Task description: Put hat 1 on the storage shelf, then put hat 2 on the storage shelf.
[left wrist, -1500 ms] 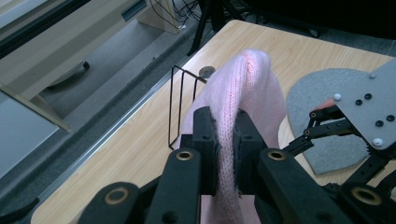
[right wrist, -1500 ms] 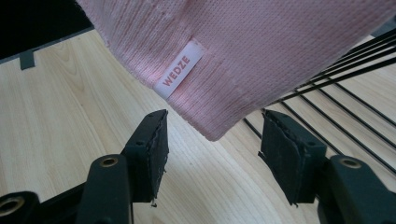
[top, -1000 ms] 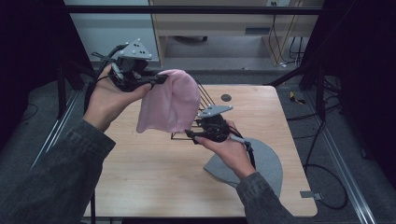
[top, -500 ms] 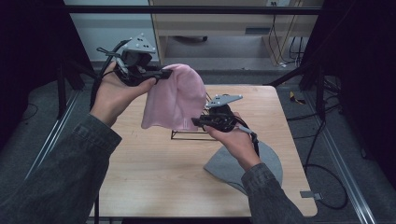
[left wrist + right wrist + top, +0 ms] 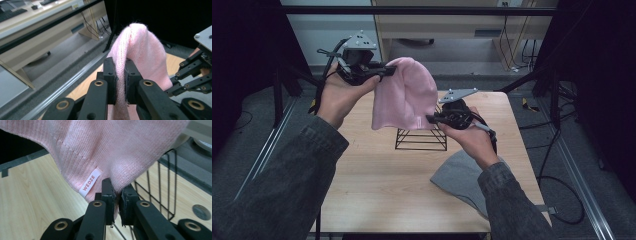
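A pink knitted beanie hangs in the air above the table, held by both grippers. My left gripper is shut on its top left edge, and in the left gripper view the pink knit is pinched between the jaws. My right gripper is shut on the beanie's lower right rim, its jaws having just closed on the fabric. In the right gripper view the rim with its white label sits at the gripper.
A black wire rack stands on the wooden table below the beanie. A grey beanie lies at the table's front right. A small dark round disc lies on the table beyond the rack. A dark frame surrounds the table.
My right gripper rose and closed on the pink beanie's lower rim. The left hand shifted slightly with the beanie, which now hangs stretched between both grippers.
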{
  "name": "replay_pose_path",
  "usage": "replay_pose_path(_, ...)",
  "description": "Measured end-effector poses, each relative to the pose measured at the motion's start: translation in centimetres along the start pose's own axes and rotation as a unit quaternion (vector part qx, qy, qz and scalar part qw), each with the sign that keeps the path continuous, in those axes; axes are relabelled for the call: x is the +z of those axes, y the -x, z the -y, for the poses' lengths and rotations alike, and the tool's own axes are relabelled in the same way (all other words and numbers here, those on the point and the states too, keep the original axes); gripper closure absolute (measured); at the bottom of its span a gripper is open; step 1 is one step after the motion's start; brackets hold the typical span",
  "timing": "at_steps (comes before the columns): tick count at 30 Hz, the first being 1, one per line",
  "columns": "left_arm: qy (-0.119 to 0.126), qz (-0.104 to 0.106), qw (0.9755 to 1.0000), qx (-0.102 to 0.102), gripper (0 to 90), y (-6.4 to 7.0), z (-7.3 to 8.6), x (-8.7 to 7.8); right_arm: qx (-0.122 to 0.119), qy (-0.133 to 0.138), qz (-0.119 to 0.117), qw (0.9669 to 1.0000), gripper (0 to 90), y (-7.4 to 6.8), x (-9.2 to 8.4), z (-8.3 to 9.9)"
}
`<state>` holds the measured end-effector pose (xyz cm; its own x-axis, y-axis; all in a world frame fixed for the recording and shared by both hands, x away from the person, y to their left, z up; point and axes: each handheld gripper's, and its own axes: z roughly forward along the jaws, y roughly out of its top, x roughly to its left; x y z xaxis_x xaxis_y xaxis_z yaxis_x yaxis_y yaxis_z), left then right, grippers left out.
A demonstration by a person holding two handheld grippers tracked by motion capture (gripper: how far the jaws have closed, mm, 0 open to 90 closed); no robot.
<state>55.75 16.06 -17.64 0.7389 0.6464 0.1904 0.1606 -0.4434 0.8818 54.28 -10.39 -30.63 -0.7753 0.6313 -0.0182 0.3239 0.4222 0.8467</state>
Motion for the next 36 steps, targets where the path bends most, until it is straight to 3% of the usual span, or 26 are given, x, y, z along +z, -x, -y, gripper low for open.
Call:
replay_pose_path(5, 0.012, -0.004, 0.9999, 0.009, 81.7, -0.4, -0.4, 1.1, -0.001, 0.001, 0.018, 0.9998, 83.6, 1.1, -0.1, -0.7)
replay_pose_path(16, 0.037, -0.018, 0.9990, 0.018, 81.4, -0.3, -0.9, 2.3, 0.013, 0.035, 0.066, 0.9971, 83.7, 2.5, -0.2, -0.9)
replay_pose_path(25, 0.032, -0.009, 0.9993, 0.015, 81.1, -1.1, -1.2, 4.9, 0.029, 0.025, 0.079, 0.9961, 83.6, 4.3, 1.1, -0.6)
replay_pose_path(36, 0.029, -0.002, 0.9995, 0.014, 81.2, -0.9, -0.8, 7.0, 0.031, 0.015, 0.083, 0.9959, 83.6, 5.3, 1.4, 0.3)
